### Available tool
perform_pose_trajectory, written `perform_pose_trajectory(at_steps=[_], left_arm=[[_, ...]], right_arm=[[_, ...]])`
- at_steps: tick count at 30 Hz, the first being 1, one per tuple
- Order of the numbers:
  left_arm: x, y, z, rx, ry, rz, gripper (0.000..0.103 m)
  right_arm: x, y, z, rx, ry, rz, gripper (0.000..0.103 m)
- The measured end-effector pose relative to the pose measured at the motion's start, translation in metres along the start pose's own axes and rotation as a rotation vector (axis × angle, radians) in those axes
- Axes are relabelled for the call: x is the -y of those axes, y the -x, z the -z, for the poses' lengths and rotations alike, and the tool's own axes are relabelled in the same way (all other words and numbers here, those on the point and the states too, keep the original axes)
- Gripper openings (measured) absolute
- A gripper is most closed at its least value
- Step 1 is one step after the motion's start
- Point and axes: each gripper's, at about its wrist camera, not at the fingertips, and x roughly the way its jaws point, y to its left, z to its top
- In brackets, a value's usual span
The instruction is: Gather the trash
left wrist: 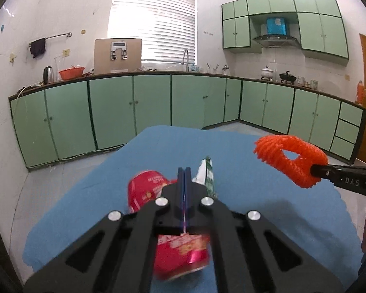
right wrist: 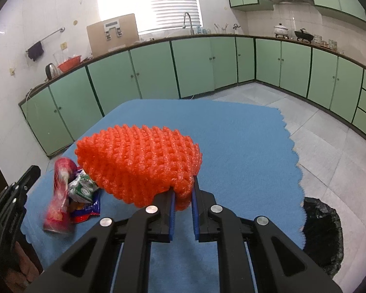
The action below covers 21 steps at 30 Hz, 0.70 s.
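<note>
Both right gripper [right wrist: 184,195] pads pinch orange foam net [right wrist: 139,163] (rear edge)

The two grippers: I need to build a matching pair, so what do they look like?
Both the left gripper and the right gripper are black frames with triangular cut-outs and four round silver bolt heads each. Their fingers carry blue pads. Seen from the left wrist, the right one bears white "DAS" lettering. No cables or sleeves show.

Both wrist views look forward and down, close over the blue mat [left wrist: 231,151], sharing the far cabinets [right wrist: 158,68].
</note>
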Motion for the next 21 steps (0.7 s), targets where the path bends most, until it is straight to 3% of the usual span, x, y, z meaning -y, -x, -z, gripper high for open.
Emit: perform_pose_trajectory(at_steps=[3, 6, 7, 8, 10, 16, 21], left_arm=[[-0.003, -0.009, 0.005, -0.063, 0.046, -0.009, 0.0], [-0.003, -0.007, 0.016, -0.093, 0.028, -0.011, 0.002], [-0.003, -0.006, 0.019, -0.101, 0.021, -0.011, 0.01], [-0.002, -0.005, 0.021, -0.117, 0.016, -0.014, 0.035], [-0.001, -0.004, 0.026, -0.139, 0.022, -0.027, 0.063], [0.02, -0.003, 0.042, -0.154, -0.063, -0.062, 0.068], [0.029, -0.011, 0.07, -0.179, -0.171, -0.168, 0.074]], right_arm=[[0.004, 0.002, 0.001, -0.002, -0.01, 0.004, 0.011], [0.006, 0.002, 0.004, -0.011, -0.006, 0.01, 0.011], [0.006, 0.001, 0.005, -0.014, -0.01, 0.01, 0.011], [0.007, 0.001, 0.006, -0.016, -0.014, 0.009, 0.011], [0.007, 0.0, 0.008, -0.018, -0.02, 0.007, 0.011], [0.009, -0.002, 0.008, -0.021, -0.021, 0.002, 0.011], [0.018, -0.003, 0.007, -0.017, -0.037, 0.008, 0.011]])
